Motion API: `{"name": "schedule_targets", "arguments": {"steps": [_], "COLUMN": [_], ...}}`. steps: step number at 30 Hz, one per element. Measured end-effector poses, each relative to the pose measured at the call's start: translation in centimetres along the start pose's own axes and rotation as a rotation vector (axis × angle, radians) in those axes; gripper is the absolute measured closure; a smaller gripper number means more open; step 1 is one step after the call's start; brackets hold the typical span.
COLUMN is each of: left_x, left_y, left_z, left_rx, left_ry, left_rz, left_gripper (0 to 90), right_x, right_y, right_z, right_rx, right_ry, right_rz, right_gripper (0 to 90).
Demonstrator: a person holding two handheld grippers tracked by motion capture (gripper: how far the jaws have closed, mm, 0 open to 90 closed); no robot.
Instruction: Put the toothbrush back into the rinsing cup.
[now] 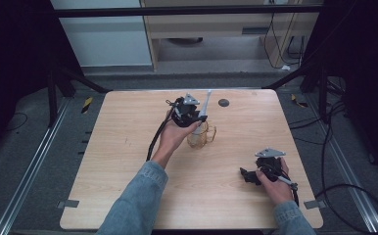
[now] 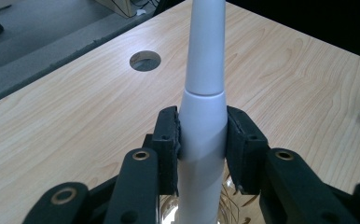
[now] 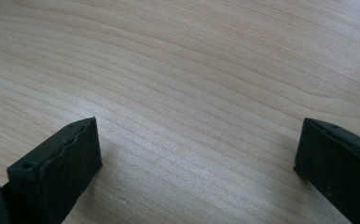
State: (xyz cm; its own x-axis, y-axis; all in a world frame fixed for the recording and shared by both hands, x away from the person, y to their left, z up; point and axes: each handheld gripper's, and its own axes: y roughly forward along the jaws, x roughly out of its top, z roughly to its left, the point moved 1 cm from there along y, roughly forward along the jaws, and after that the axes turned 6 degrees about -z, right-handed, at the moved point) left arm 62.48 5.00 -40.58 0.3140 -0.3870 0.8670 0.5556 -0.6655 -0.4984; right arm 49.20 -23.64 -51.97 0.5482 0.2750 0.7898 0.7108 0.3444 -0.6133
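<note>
Right tongs (image 1: 248, 175) at bench (image 1: 128, 196) 4 o'clock, near edge, resting low on wood; jaws wide apart, nothing between. Left tongs (image 1: 193, 117) past bench centre toward 12 o'clock, clamped on white tapered handle (image 2: 201, 135); pads press both sides. Handle upright, slightly tilted, lower end inside clear glass cup (image 1: 201, 134) directly beneath. Round grommet hole (image 1: 224, 103) beyond at 1 o'clock, apart from cup.
</note>
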Motion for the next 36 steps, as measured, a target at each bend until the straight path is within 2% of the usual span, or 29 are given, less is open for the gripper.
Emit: {"name": "schedule_targets", "arguments": {"steps": [16, 22, 36], "left_x": [-0.55, -0.57, -0.20], "left_y": [-0.02, 0.17, 0.89], "left_z": [0.23, 0.47, 0.39], "left_rx": [-0.003, 0.005, 0.016], "left_ry": [-0.009, -0.034, -0.042], "left_rz": [0.008, 0.002, 0.022], "left_gripper": [66.8, 66.7, 66.6], "right_x": [0.00, 0.00, 0.01], "right_y": [0.00, 0.01, 0.00], "right_z": [0.01, 0.00, 0.02], "right_rx": [0.001, 0.001, 0.001], "right_ry": [0.001, 0.000, 0.004], "right_rz": [-0.001, -0.001, -0.002], "right_gripper": [0.4, 0.4, 0.4]}}
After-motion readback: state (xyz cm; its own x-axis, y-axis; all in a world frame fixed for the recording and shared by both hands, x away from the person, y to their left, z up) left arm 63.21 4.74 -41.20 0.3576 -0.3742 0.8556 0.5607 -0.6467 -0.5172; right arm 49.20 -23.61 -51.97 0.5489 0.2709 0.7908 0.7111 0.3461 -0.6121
